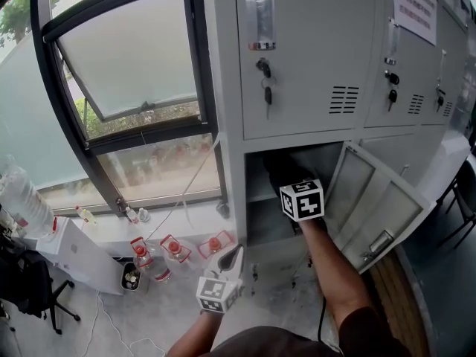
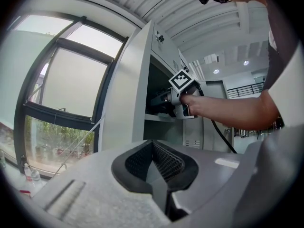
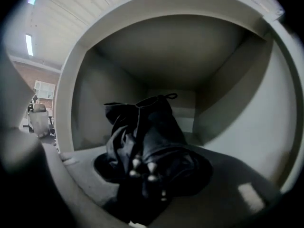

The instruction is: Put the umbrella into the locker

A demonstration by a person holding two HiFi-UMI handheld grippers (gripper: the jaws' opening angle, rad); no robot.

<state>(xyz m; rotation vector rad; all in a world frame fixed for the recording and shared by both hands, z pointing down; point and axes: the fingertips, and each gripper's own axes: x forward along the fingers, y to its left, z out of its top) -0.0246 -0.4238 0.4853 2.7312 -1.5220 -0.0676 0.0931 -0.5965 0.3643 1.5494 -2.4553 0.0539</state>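
A folded black umbrella (image 3: 153,129) sticks forward between the jaws of my right gripper (image 3: 148,182), which is shut on it. Its far end reaches into the open grey locker compartment (image 3: 237,127). In the head view the right gripper (image 1: 291,188) is at the mouth of the lower compartment (image 1: 256,210), with the umbrella (image 1: 281,168) dark inside it. The left gripper view shows the same from the side: the right gripper (image 2: 176,99) and the umbrella (image 2: 159,103) at the opening. My left gripper (image 1: 229,262) hangs low on the left, shut and holding nothing; its pads (image 2: 166,163) meet.
The compartment's door (image 1: 375,207) stands swung out to the right. Closed locker doors with keys (image 1: 264,69) are above. A tilted window (image 1: 130,58) is at the left. Below it several red-capped bottles (image 1: 175,248) and a white box (image 1: 78,255) stand on the floor.
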